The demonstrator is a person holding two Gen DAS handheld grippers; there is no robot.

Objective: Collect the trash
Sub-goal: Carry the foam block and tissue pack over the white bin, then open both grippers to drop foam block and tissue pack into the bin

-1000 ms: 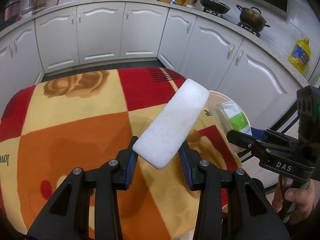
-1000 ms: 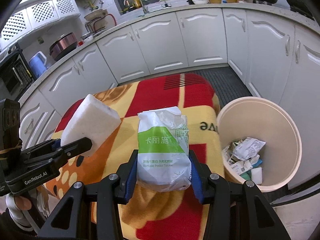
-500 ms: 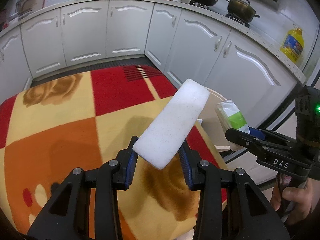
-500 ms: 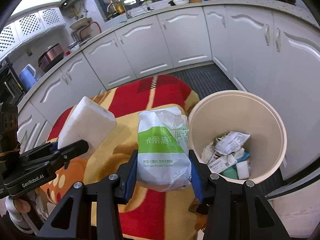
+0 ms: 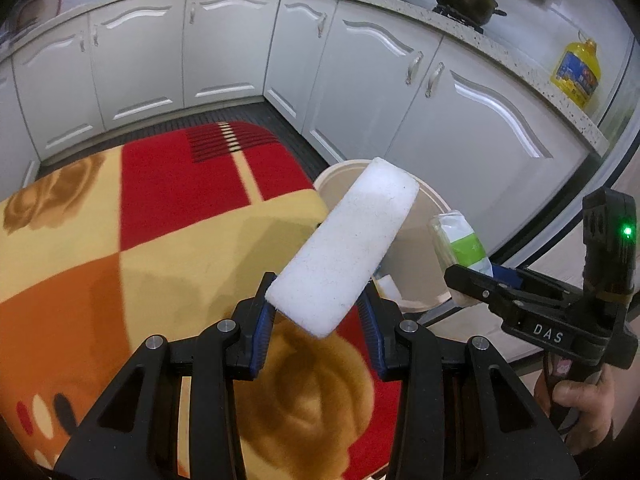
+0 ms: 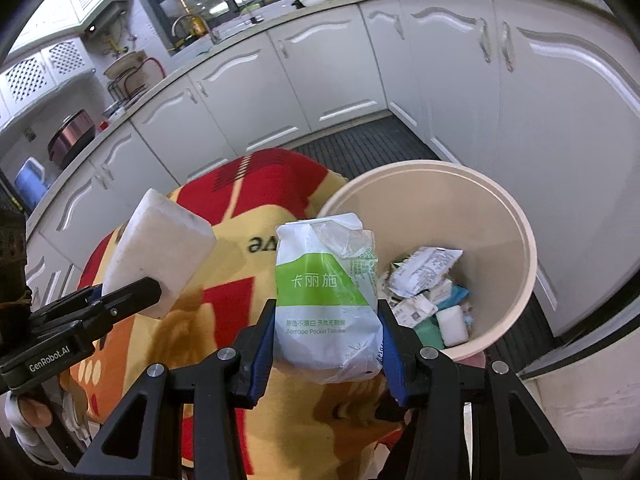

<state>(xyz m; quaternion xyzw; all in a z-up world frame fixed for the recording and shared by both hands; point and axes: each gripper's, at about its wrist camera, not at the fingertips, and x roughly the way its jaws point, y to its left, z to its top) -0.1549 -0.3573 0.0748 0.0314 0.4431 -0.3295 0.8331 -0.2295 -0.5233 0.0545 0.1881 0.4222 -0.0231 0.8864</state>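
- While both loads hang by the cream bin (image 6: 516, 216), the right gripper (image 6: 326, 336) clamps a tissue pack (image 6: 326, 300) near its left rim.
- Left gripper (image 5: 318, 312) pinches a white foam block (image 5: 344, 252), seemingly short of the opening.
- Released now, either could land on the blanket (image 5: 180, 248).

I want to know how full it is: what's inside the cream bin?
The cream bin holds crumpled white wrappers, a teal packet and a white block at its bottom. The tissue pack in the right gripper hides its near-left part.
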